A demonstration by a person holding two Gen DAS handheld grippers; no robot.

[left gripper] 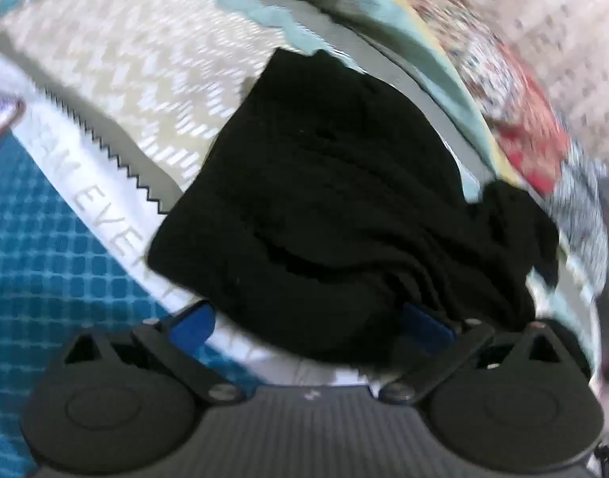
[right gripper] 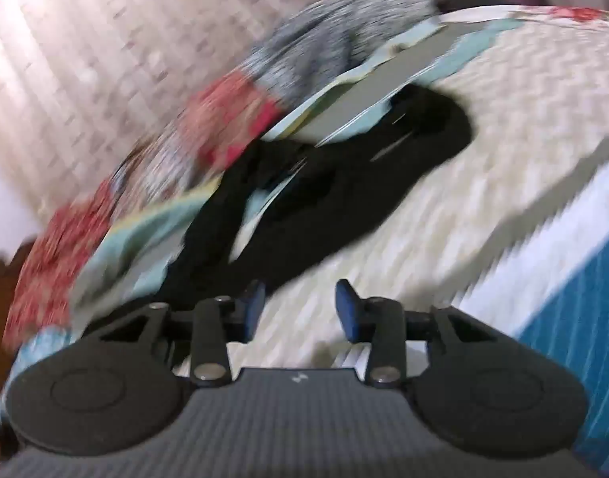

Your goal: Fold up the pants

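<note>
The black pants [left gripper: 328,215] lie bunched on a cream zigzag bedspread [left gripper: 137,79]. In the left wrist view they fill the middle and spill over my left gripper [left gripper: 312,326]; its blue pads [left gripper: 194,324] stand wide apart with cloth lying between them, not pinched. In the right wrist view the pants [right gripper: 344,183] stretch away with one leg [right gripper: 208,239] running toward me. My right gripper [right gripper: 300,310] is open and empty; its left pad [right gripper: 253,310] is close to the pants' near edge. Both views are motion-blurred.
A floral quilt [right gripper: 224,131] with a pale teal border [right gripper: 145,235] lies bunched along the far side of the pants. A white band with grey lettering [left gripper: 105,231] and a blue gridded cover [left gripper: 37,247] lie on the near side. A patterned wall [right gripper: 85,59] stands behind.
</note>
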